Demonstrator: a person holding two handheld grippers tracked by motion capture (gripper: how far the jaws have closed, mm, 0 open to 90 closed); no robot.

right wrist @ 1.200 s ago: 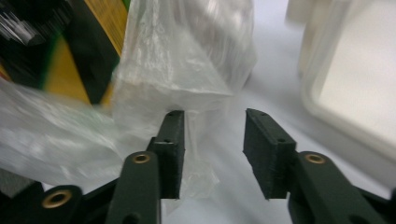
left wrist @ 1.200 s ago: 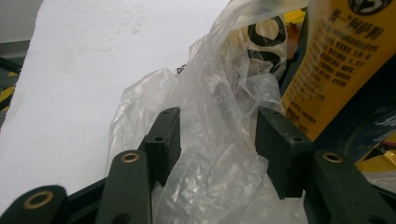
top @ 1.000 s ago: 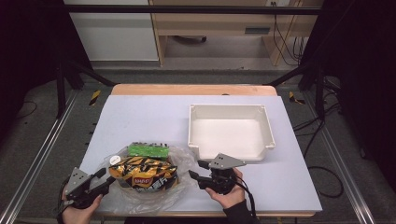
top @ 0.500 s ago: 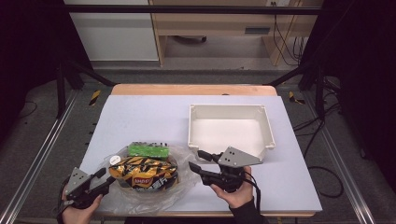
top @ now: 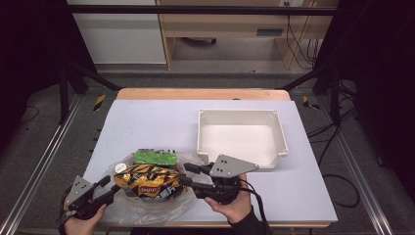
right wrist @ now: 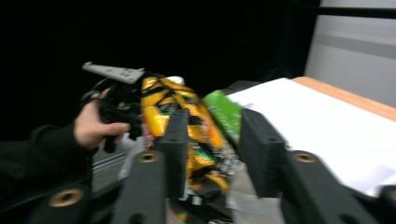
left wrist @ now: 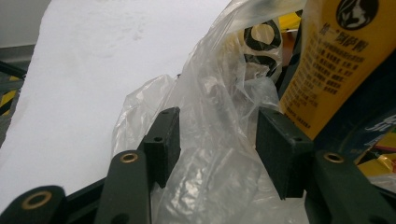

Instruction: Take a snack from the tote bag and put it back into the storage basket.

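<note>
White sheeting covers the table (top: 147, 122), whose wooden far edge shows beyond it, with dark floor and pale cabinets behind. On the near left part lies a clear plastic bag (top: 147, 208) holding a yellow-and-black snack pack (top: 147, 181) and, just behind it, a green pack (top: 155, 157). A white tray (top: 281, 142) stands on the right half, apart from the bag. The left gripper (top: 113, 188) sits at the bag's left edge; in the left gripper view its jaws stand spread with crumpled bag film (left wrist: 215, 140) bunched between them, and whether the pads (left wrist: 285, 149) press on it cannot be told. Beside them a yellow panel (left wrist: 341, 60) carries small dark print too fine to read, under a round dark emblem. The right gripper (top: 190, 175) reaches at the snack pack from the right; its jaws have just been closing, and in the blurred right gripper view the snack pack (right wrist: 201, 135) lies between or just beyond them with gaps beside the pads (right wrist: 177, 140). A red label (top: 147, 188) on the pack is unreadable.
</note>
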